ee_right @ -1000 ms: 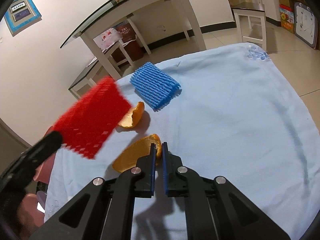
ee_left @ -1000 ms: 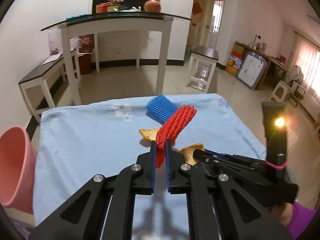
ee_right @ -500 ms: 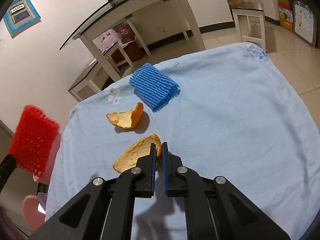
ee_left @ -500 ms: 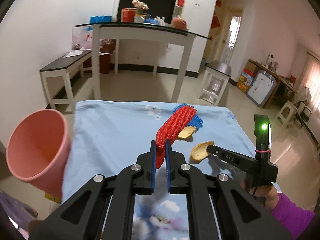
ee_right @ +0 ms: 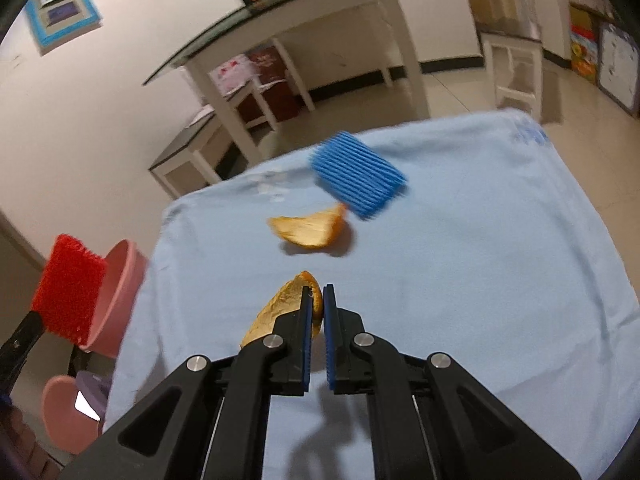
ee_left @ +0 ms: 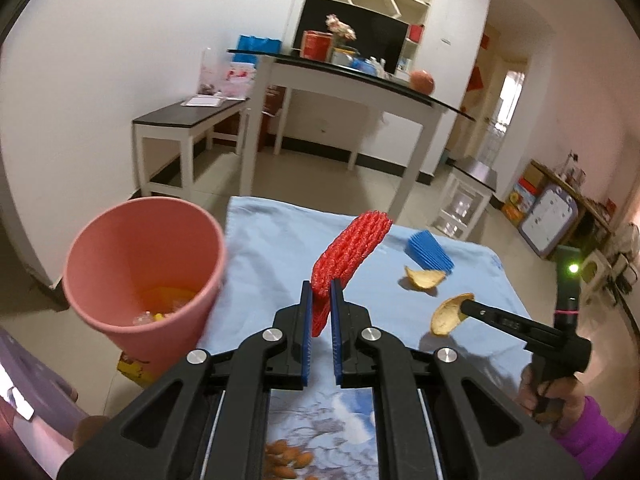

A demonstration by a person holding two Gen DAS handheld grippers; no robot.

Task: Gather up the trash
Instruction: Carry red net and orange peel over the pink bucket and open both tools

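Since a second ago, my left gripper point(ee_left: 321, 300) has carried the red foam net point(ee_left: 348, 248), clamped in its jaws, off the table beside the pink bin point(ee_left: 140, 276). My right gripper point(ee_right: 317, 312) pinches an orange peel point(ee_right: 280, 308), lifted above the pale blue tablecloth point(ee_right: 480, 280). Farther on lie a second peel point(ee_right: 308, 226) and a blue foam net point(ee_right: 358, 174). Beyond, a glass-topped white table point(ee_left: 360, 80) stands on tiled floor.

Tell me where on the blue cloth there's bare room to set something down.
Bare cloth lies right of the right gripper and its peel, below the blue foam net. It is crowded around the loose peel beside that net, and toward the pink bin at the left edge.
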